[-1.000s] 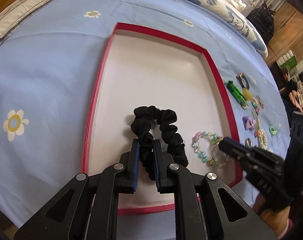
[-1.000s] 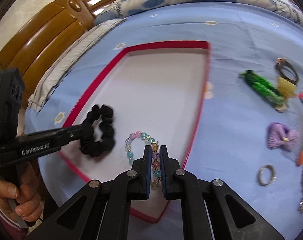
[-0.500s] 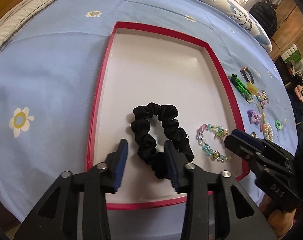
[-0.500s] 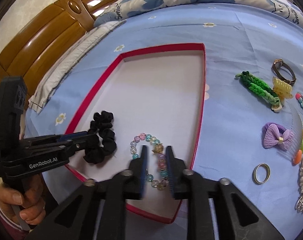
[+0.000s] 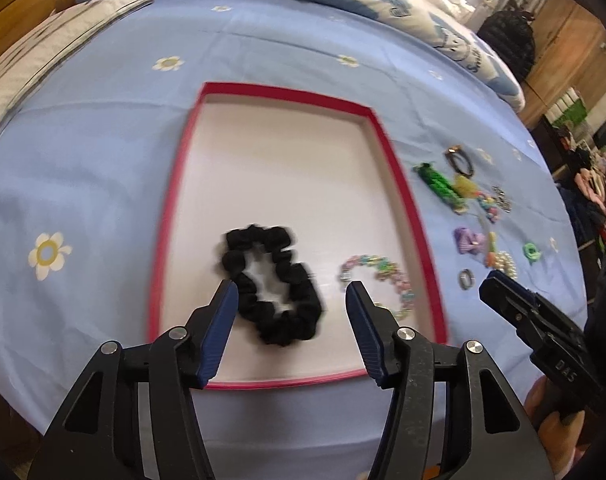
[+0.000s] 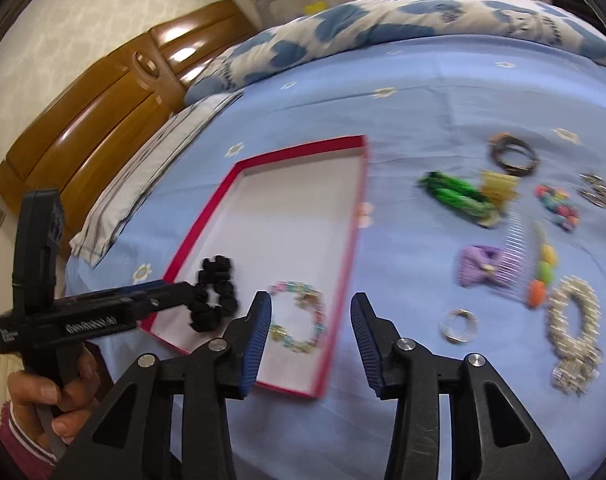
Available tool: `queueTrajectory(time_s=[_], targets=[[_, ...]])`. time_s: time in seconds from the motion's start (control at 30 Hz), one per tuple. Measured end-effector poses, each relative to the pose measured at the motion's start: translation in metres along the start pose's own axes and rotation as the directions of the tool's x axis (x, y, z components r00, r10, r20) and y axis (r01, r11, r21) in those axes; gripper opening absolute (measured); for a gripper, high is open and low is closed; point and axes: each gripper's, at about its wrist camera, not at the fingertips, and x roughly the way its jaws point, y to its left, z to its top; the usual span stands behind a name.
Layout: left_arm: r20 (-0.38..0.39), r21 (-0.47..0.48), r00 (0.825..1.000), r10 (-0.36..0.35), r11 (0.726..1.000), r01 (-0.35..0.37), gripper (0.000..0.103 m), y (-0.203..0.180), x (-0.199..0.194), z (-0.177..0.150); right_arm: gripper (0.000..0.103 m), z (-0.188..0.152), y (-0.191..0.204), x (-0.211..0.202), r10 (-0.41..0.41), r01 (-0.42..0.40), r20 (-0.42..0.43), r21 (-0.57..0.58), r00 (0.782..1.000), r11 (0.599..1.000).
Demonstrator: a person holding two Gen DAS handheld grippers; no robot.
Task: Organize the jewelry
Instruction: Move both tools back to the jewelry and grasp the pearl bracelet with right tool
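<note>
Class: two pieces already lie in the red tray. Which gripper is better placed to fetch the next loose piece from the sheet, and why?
Probably the right gripper: its jaws are opening with nothing between them, and the silver ring lies just beside it. The left gripper hangs over the black scrunchie, on the far side of the tray.

Black plastic left gripper, ribbed blue fingers, silver screws (white lettering), striped pink sleeve

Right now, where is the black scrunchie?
The black scrunchie lies inside the red-edged tray, at its near end, just left of the pastel bead bracelet in the left wrist view.
</note>
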Motion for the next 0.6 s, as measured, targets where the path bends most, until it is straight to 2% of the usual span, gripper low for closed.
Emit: queueTrajectory(time_s=[0.23,0.37,0.53,0.6], targets=[[-0.01,0.07,0.999,-0.047,0.996,0.047,0.055,-0.045,0.005,0.005,0.046,-0.007,-0.063,-0.037,-0.099,0.091,0.05,0.14,0.994,0.986],[-0.024,0.116,0.998,-0.063,0.991,0.065,0.055,-0.071,0.011,0.009,0.053,-0.01,-0.092,-0.055,-0.154,0.14,0.063,0.183,0.986,0.973],[-0.04,0.16,0.996,-0.082,0.983,0.087,0.055,-0.096,0.021,0.013,0.053,-0.015,-0.117,-0.068,-0.173,0.153,0.074,0.225,0.982,0.962],[-0.045,0.176,0.995,-0.092,0.979,0.098,0.055,-0.106,0.024,0.014,0.057,-0.017,-0.125,-0.07,-0.176,0.155,0.064,0.245,0.982,0.957]])
